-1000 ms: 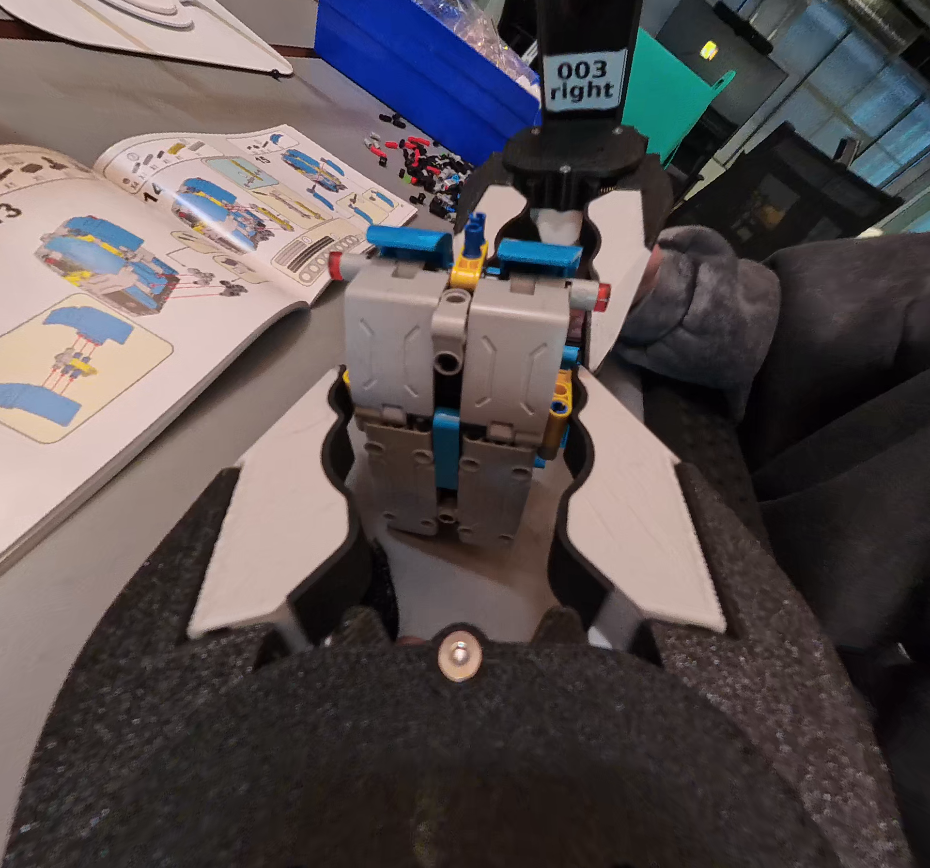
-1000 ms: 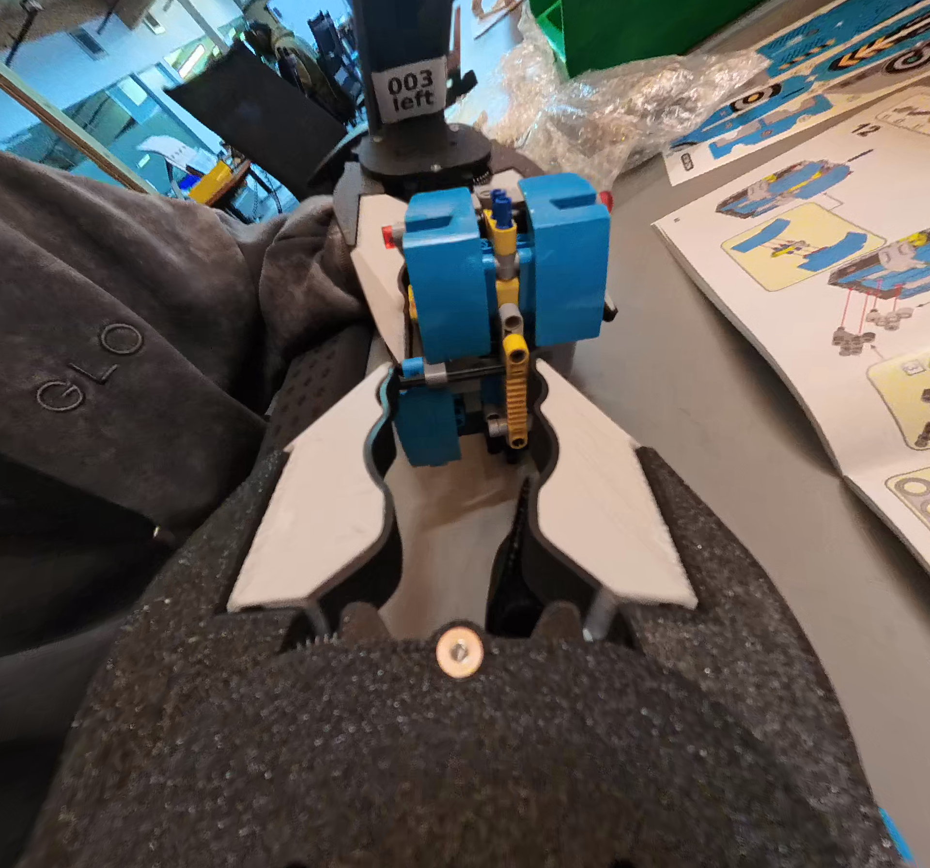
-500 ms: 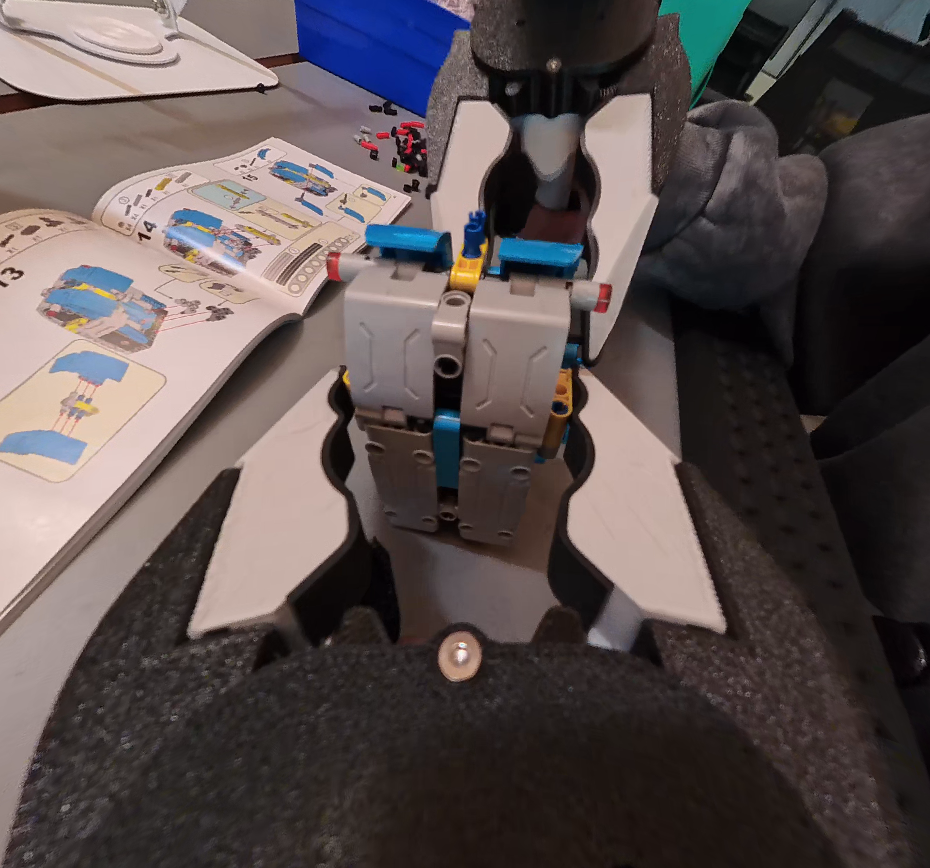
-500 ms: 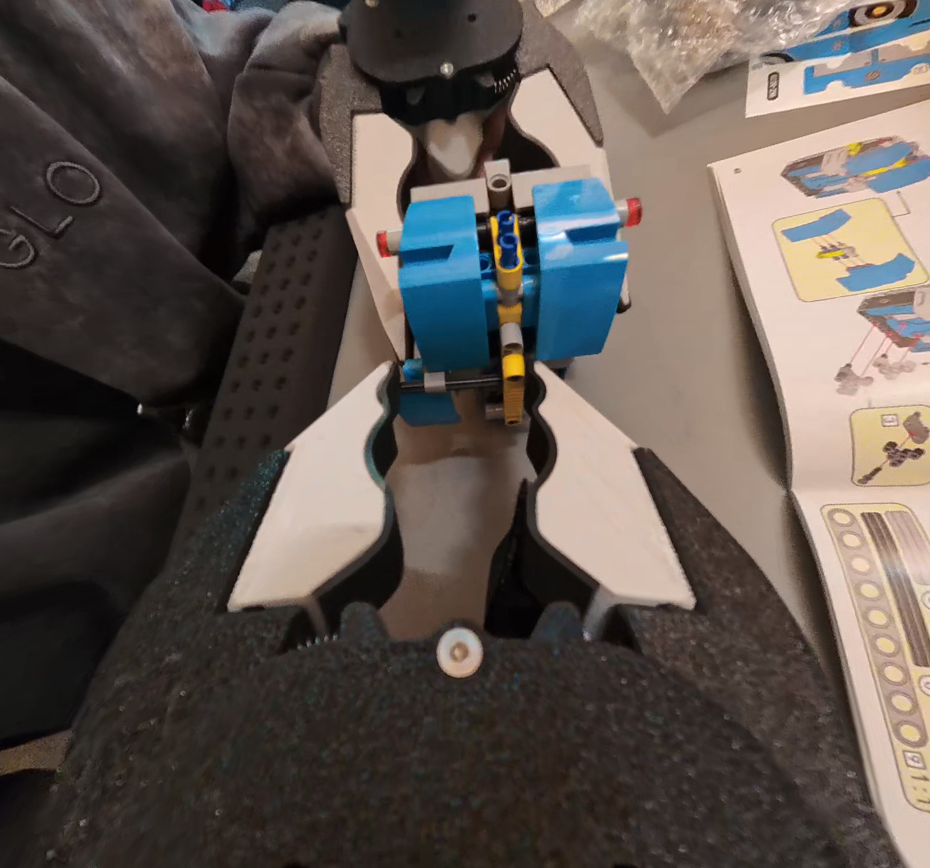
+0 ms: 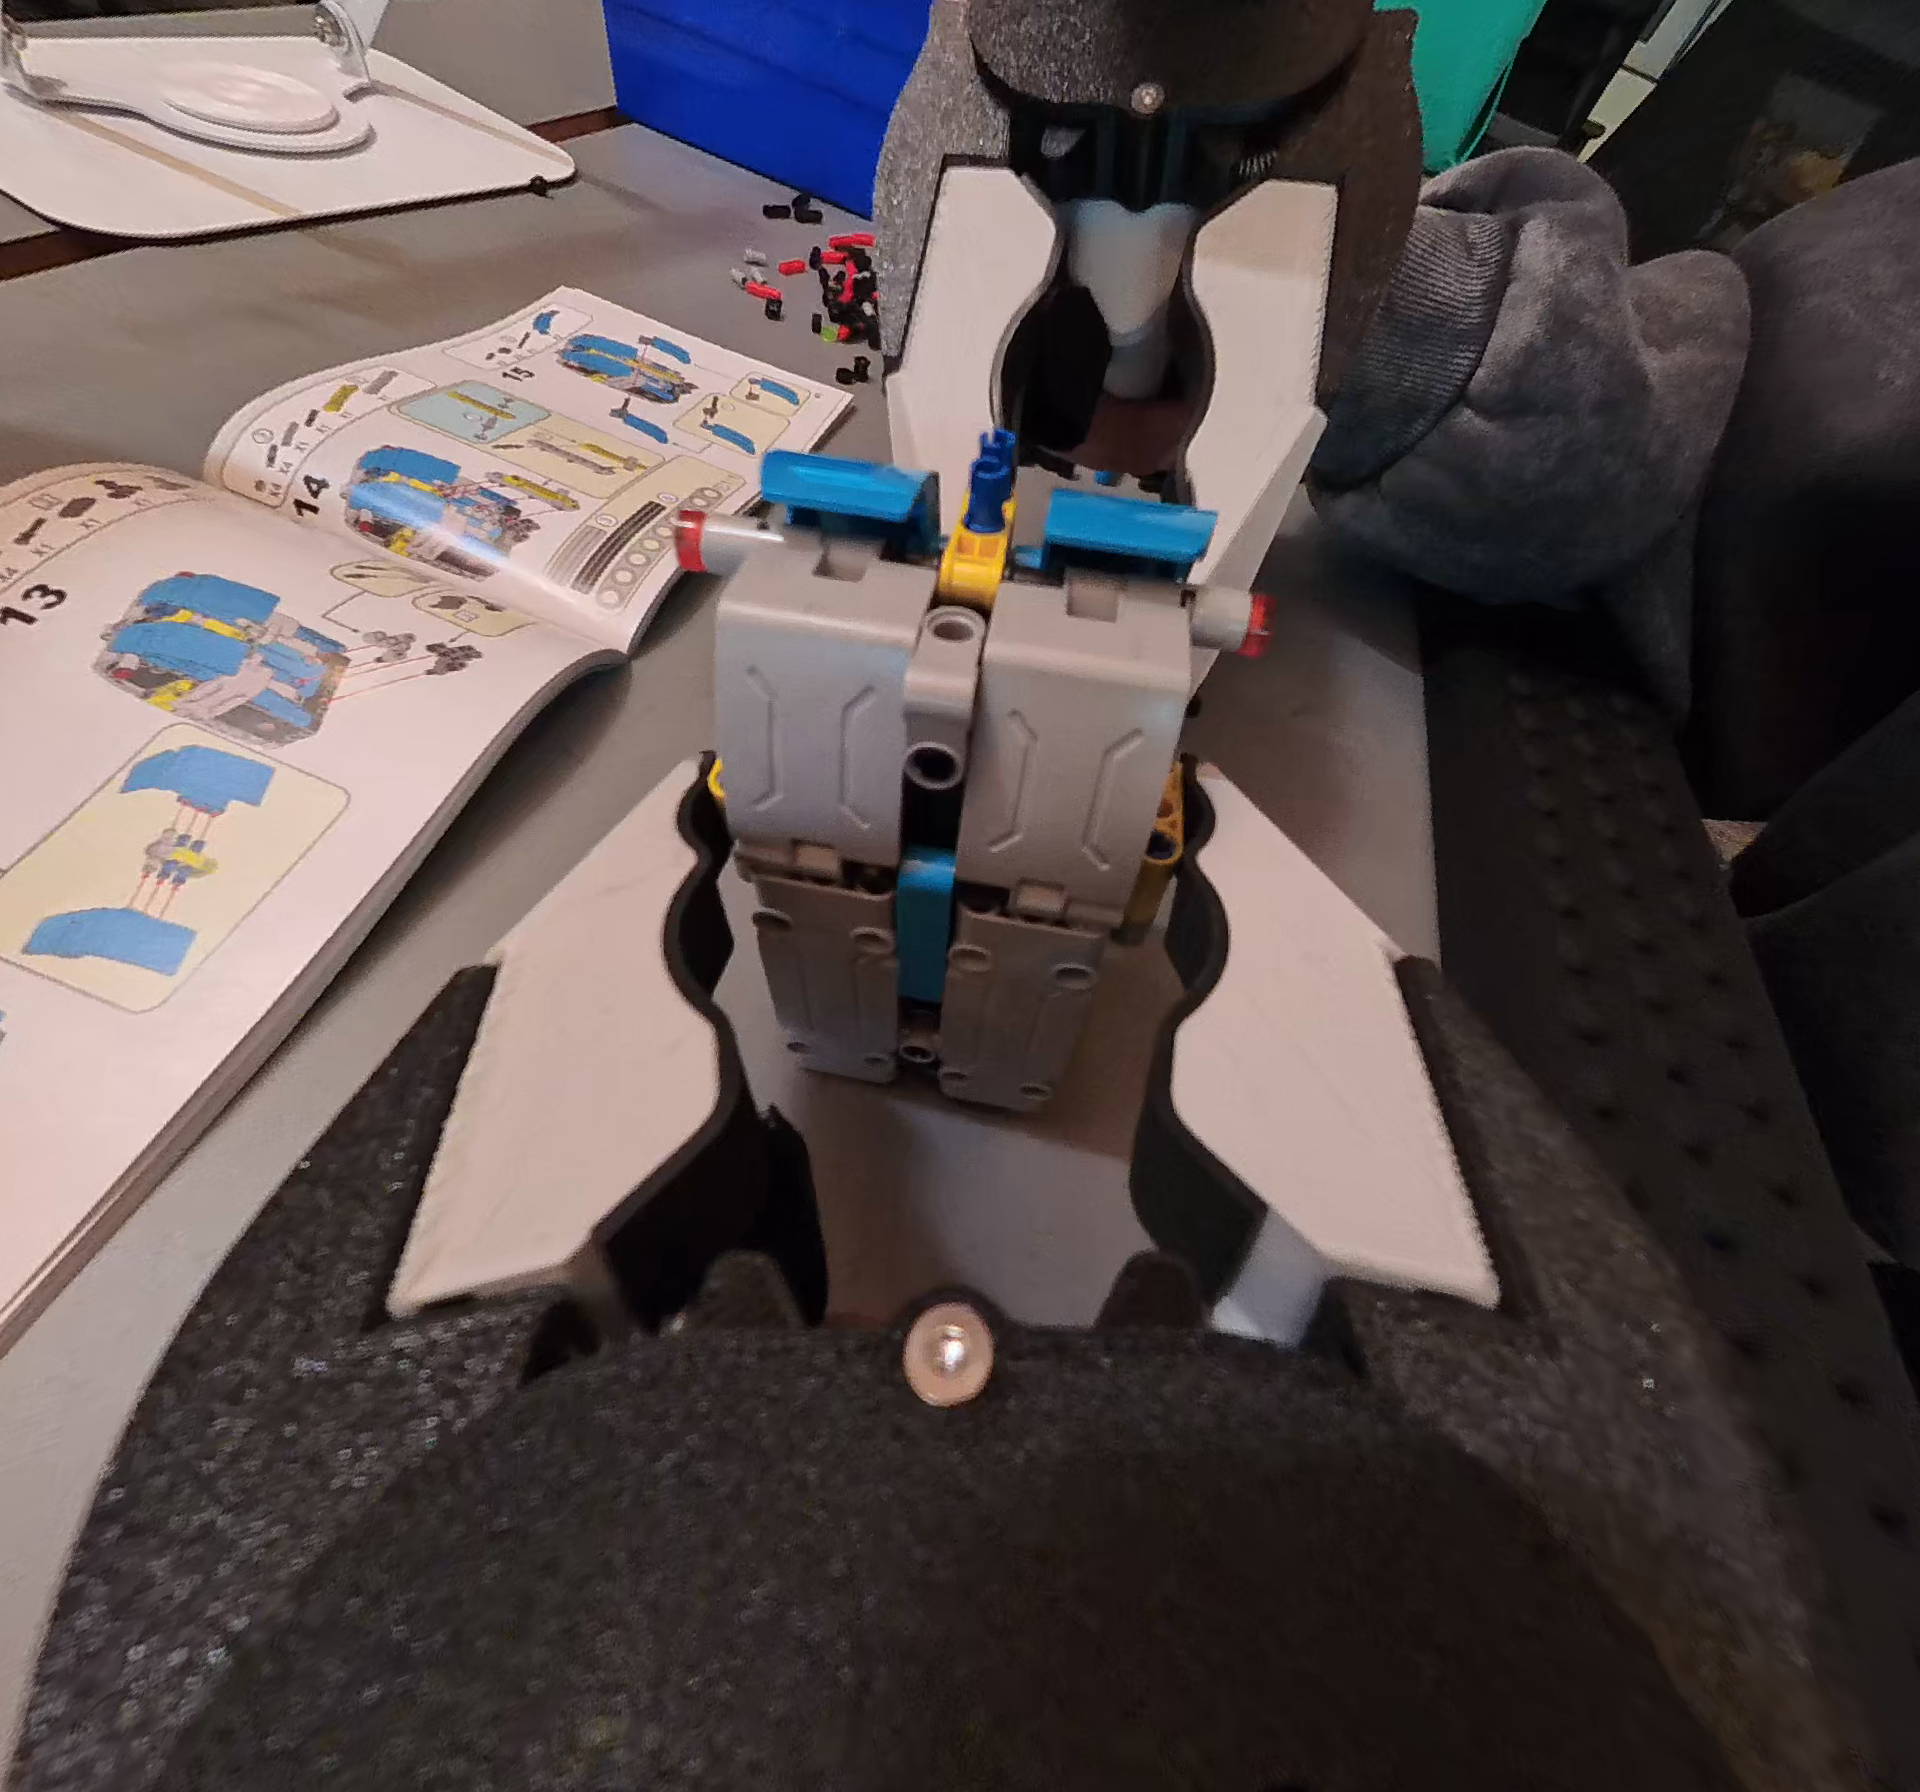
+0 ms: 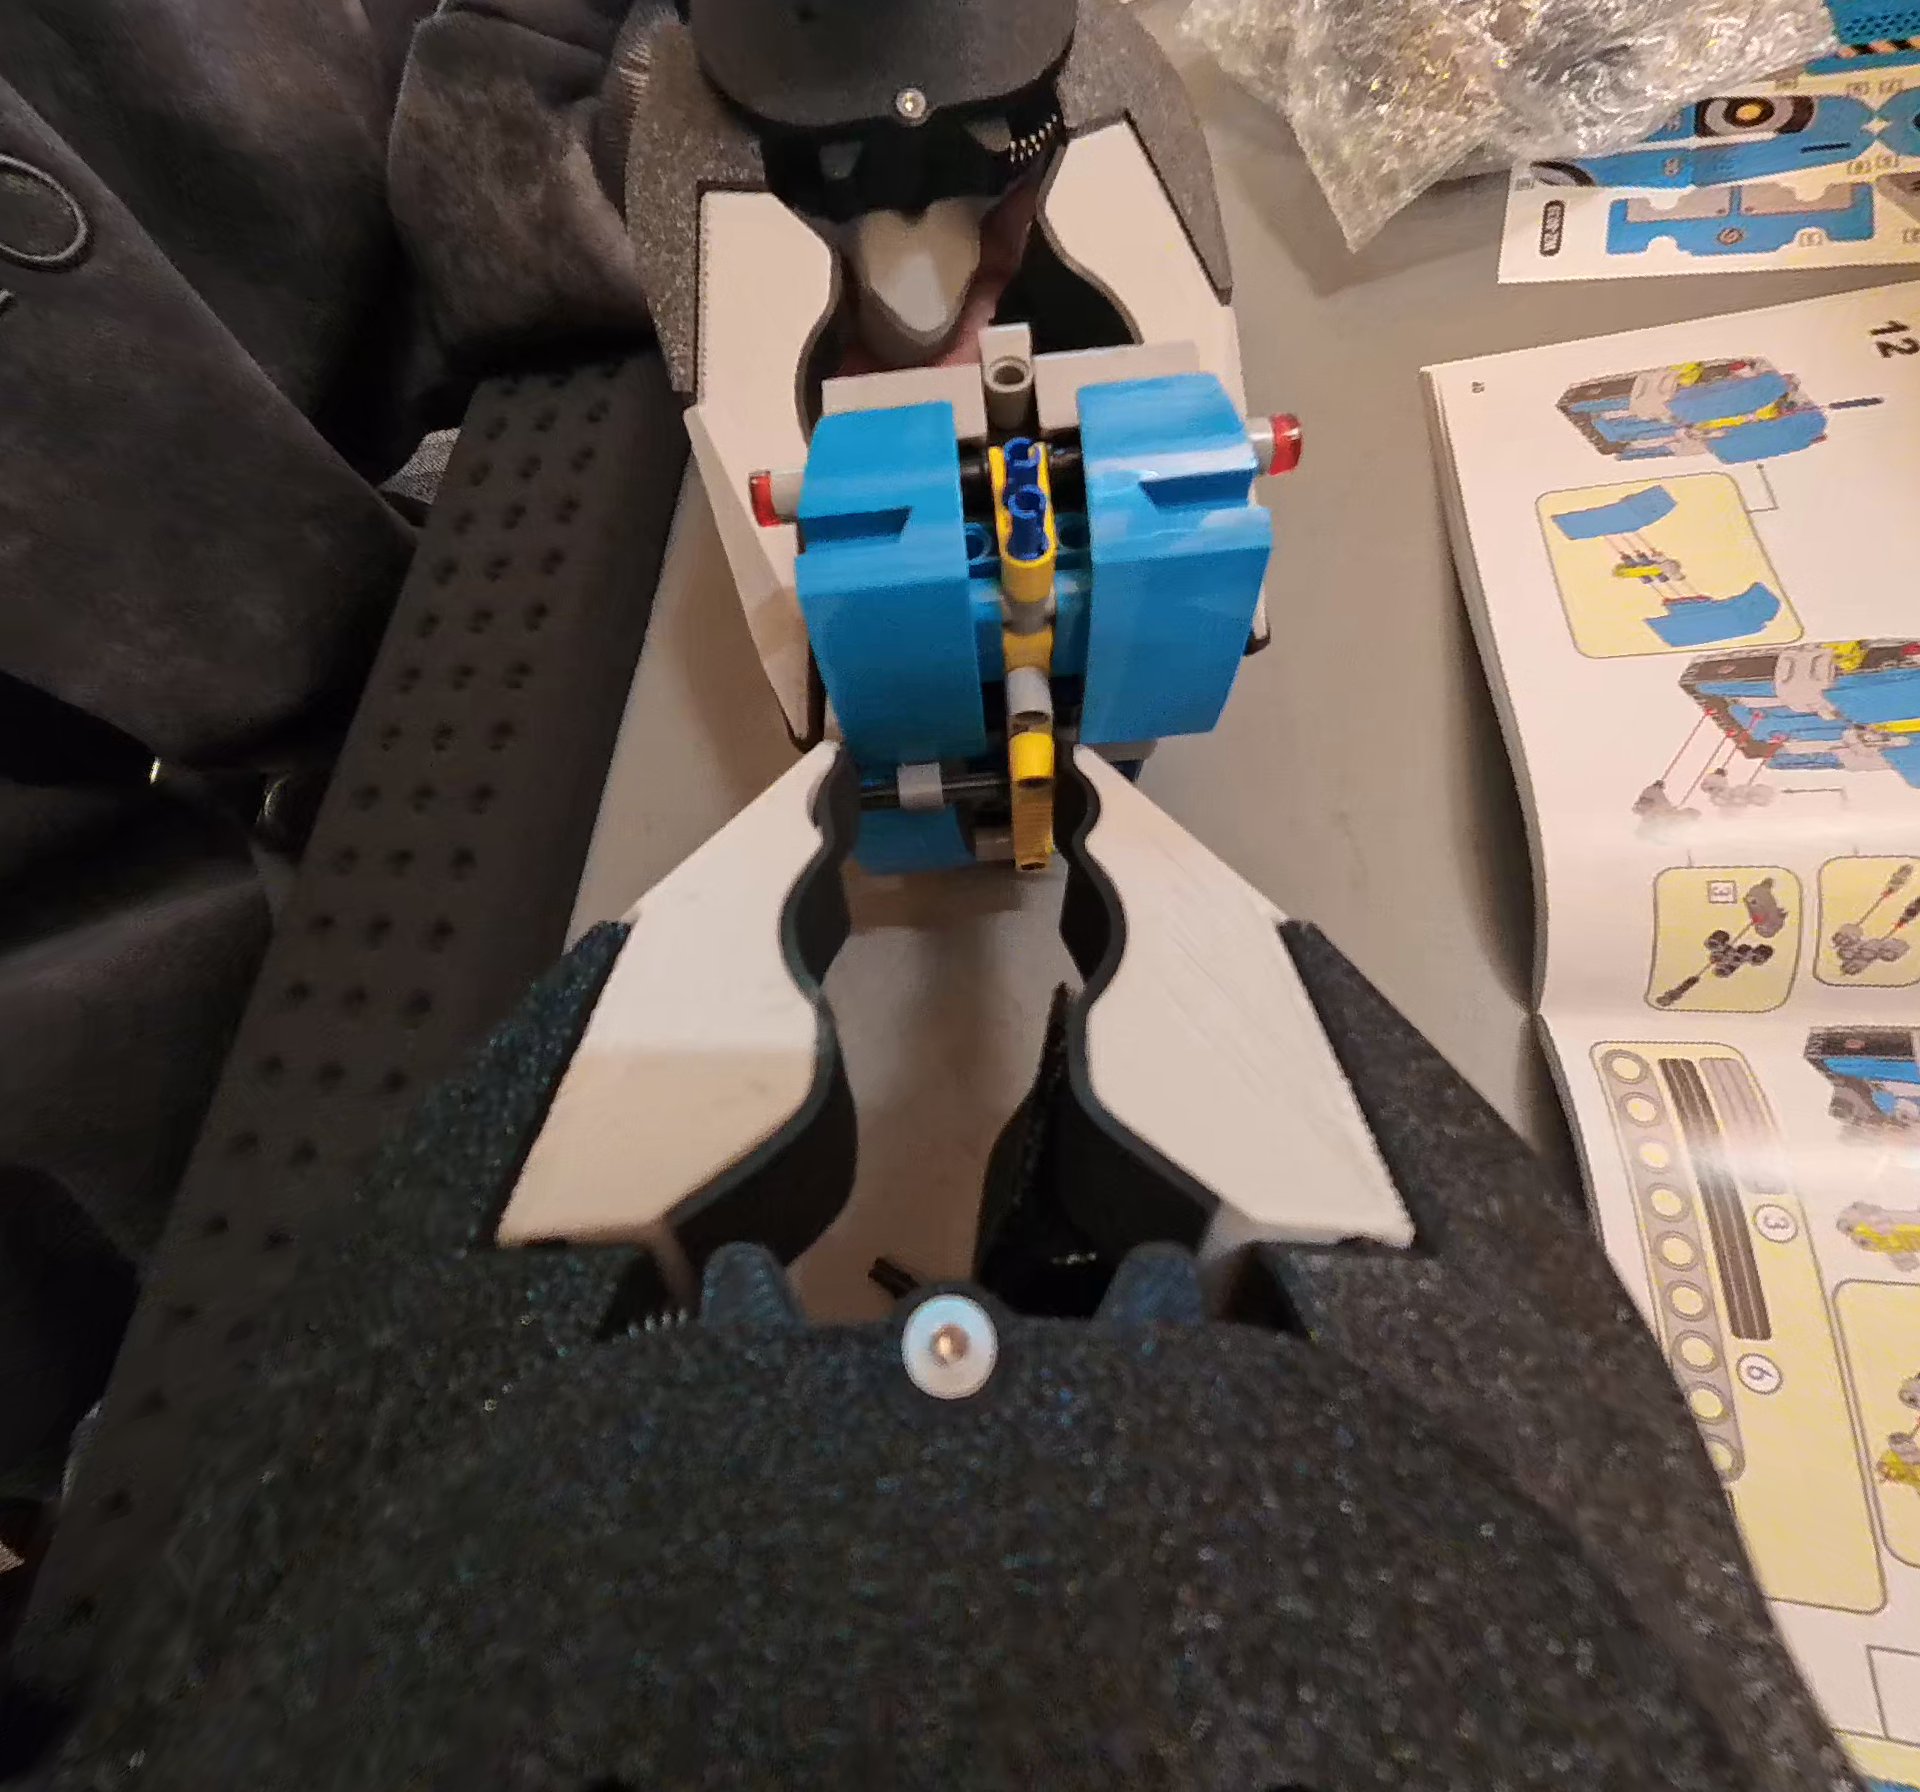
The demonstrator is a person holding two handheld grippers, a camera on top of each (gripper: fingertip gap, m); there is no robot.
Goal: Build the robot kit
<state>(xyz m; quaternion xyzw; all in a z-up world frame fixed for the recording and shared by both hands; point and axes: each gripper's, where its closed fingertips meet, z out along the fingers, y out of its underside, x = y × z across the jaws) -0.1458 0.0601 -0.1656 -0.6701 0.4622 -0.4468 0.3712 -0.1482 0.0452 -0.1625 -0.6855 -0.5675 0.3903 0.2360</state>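
A brick model [image 5: 940,703] with grey panels, blue panels and a yellow centre beam is held between both grippers above the grey table [image 5: 208,340]. My left gripper [image 5: 945,807] is shut on its grey end. In the right wrist view the blue side of the model [image 6: 894,641] faces the camera. My right gripper [image 6: 956,776] is shut on its lower blue and yellow end. The right gripper [image 5: 1081,464] faces me in the left wrist view. A white finger [image 6: 738,412] of the left gripper shows behind the model in the right wrist view.
An open instruction booklet [image 5: 312,651] lies beside the model, and also shows in the right wrist view [image 6: 1714,807]. A blue bin [image 5: 758,28], small loose pieces [image 5: 831,288] and a white lamp base [image 5: 239,111] lie farther back. A clear plastic bag [image 6: 1455,28] and a person's grey sleeve [image 5: 1538,392] are near. Both grippers' tips are close together, under 4 cm apart.
Both grippers have tilted, so each view looks more steeply down at the table. Each view now shows the opposite gripper's jaws from the front. The model stays clamped in both.
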